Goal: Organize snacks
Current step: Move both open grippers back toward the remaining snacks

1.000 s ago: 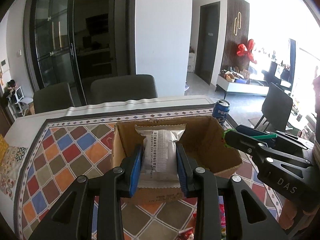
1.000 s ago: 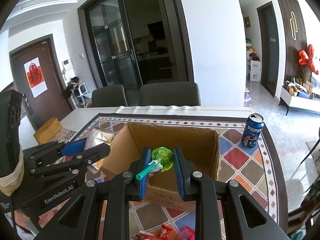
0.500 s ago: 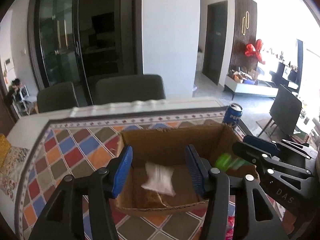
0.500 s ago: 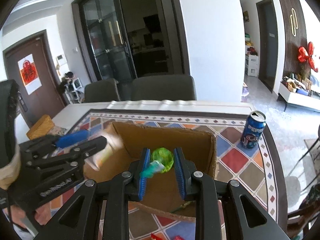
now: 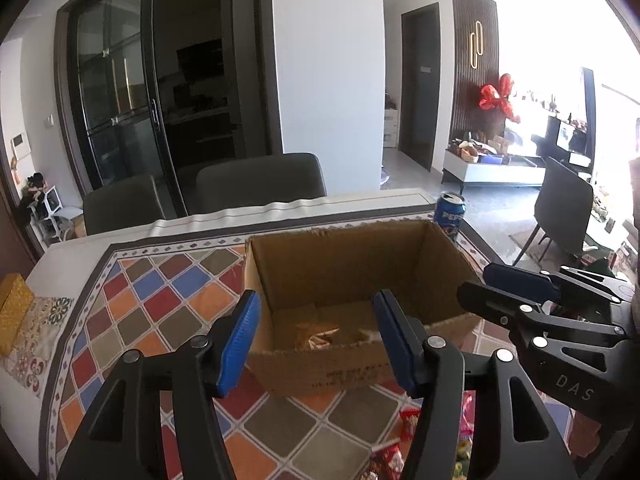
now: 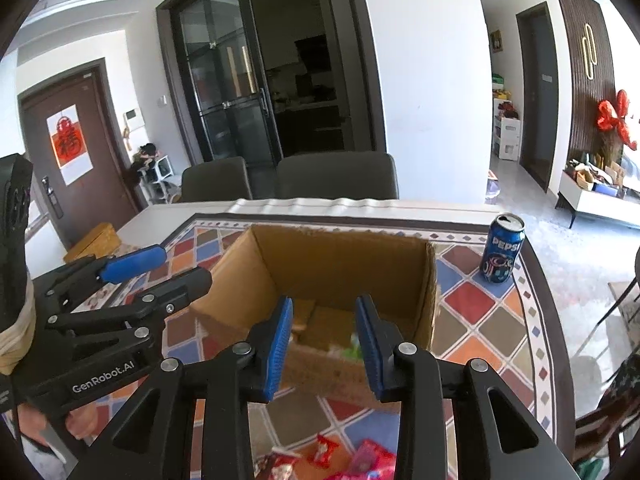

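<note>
Patterned tablecloth (image 5: 168, 304), centre frame: open brown cardboard box (image 5: 340, 264), wrappers at its bottom. Left gripper (image 5: 316, 340) and right gripper (image 6: 324, 344) both opening, nothing between them.

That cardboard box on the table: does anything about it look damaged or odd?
Slightly. The cardboard box has no top flaps, and its far rim looks ragged, as if torn off. An opened Pepsi can stands upright beside it. Nothing is spilled.

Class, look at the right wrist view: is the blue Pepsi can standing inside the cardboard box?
No. The Pepsi can stands upright on the patterned tablecloth, outside the cardboard box and to its right.
</note>
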`<state>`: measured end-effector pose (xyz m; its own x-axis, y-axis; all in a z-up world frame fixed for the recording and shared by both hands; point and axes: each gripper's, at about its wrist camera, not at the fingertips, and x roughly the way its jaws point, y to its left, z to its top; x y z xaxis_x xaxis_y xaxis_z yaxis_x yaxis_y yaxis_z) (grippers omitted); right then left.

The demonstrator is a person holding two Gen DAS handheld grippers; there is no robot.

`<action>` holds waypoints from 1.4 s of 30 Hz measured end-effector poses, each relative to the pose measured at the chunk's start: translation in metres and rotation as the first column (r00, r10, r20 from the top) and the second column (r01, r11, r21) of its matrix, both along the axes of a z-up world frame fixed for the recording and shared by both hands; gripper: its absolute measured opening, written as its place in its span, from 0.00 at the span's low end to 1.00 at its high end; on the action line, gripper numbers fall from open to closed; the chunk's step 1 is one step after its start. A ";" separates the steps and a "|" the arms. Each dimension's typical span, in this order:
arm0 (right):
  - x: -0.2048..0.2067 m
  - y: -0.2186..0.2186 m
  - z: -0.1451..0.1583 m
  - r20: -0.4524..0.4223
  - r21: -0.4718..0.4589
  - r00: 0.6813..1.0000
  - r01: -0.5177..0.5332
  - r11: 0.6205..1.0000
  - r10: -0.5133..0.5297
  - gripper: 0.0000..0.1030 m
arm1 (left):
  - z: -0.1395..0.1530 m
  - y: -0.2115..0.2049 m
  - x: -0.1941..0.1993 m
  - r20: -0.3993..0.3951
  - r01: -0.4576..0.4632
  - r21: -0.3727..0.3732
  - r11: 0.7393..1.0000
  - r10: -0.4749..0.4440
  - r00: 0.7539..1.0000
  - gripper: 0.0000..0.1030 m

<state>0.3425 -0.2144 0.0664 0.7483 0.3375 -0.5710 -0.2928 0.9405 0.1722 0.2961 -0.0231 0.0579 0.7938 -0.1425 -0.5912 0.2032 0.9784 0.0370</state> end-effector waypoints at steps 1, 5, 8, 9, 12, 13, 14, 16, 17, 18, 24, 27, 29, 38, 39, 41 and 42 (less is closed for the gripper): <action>-0.005 0.001 -0.001 -0.001 0.002 1.000 -0.005 1.000 0.005 0.33 | -0.001 0.000 -0.004 0.000 0.000 0.002 1.000 0.000 1.000 0.57; -0.021 0.006 -0.004 -0.006 -0.001 1.000 -0.019 1.000 0.019 0.33 | -0.005 0.003 -0.021 -0.005 0.002 0.010 1.000 -0.002 1.000 0.57; -0.031 0.008 -0.010 -0.017 -0.003 0.999 -0.027 1.000 0.027 0.33 | -0.010 0.005 -0.033 -0.011 0.003 0.016 1.000 -0.003 1.000 0.57; -0.034 0.009 -0.012 -0.023 -0.002 0.999 -0.030 1.000 0.030 0.33 | -0.012 0.006 -0.036 -0.014 0.006 0.018 1.000 -0.005 1.000 0.57; -0.044 0.012 -0.019 -0.039 -0.005 0.999 -0.037 0.999 0.036 0.33 | -0.021 0.007 -0.045 -0.026 0.006 0.032 0.999 -0.005 1.000 0.57; -0.048 0.012 -0.023 -0.047 -0.008 0.998 -0.038 0.999 0.038 0.33 | -0.024 0.008 -0.048 -0.033 0.006 0.031 1.000 -0.005 0.999 0.57; -0.050 0.013 -0.025 -0.053 -0.012 0.998 -0.040 0.999 0.039 0.33 | -0.025 0.007 -0.050 -0.040 0.008 0.028 1.000 -0.007 0.999 0.57; -0.056 0.013 -0.030 -0.066 -0.015 0.997 -0.043 0.999 0.042 0.33 | -0.031 0.008 -0.055 -0.052 0.010 0.027 1.000 -0.009 0.999 0.57; -0.058 0.013 -0.033 -0.076 -0.016 0.996 -0.046 0.999 0.044 0.33 | -0.034 0.008 -0.058 -0.059 0.012 0.029 1.000 -0.011 0.998 0.57; -0.061 0.014 -0.036 -0.083 -0.017 0.996 -0.047 0.999 0.045 0.33 | -0.037 0.008 -0.061 -0.066 0.013 0.030 0.999 -0.011 0.998 0.57; -0.073 0.013 -0.056 -0.141 -0.025 0.989 -0.047 0.999 0.043 0.33 | -0.060 0.007 -0.076 -0.115 0.024 0.033 0.999 -0.020 0.993 0.57; -0.080 0.011 -0.065 -0.167 -0.029 0.985 -0.047 0.998 0.041 0.33 | -0.070 0.004 -0.083 -0.143 0.036 0.029 0.999 -0.031 0.989 0.57; -0.082 0.009 -0.072 -0.180 -0.035 0.983 -0.049 0.998 0.042 0.33 | -0.077 0.003 -0.087 -0.158 0.037 0.024 0.999 -0.033 0.987 0.57; -0.099 -0.002 -0.095 -0.237 -0.077 0.971 -0.026 0.997 0.007 0.33 | -0.103 -0.005 -0.105 -0.214 0.053 0.024 0.998 -0.047 0.976 0.57; -0.100 -0.004 -0.098 -0.245 -0.081 0.970 -0.022 0.997 0.002 0.33 | -0.105 -0.005 -0.107 -0.220 0.054 0.023 0.998 -0.048 0.974 0.57; -0.103 -0.007 -0.104 -0.261 -0.085 0.965 -0.014 0.996 -0.009 0.33 | -0.111 -0.006 -0.109 -0.234 0.053 0.025 0.998 -0.046 0.971 0.57; -0.104 -0.008 -0.106 -0.268 -0.088 0.963 -0.011 0.996 -0.013 0.33 | -0.114 -0.007 -0.109 -0.243 0.053 0.026 0.998 -0.045 0.969 0.57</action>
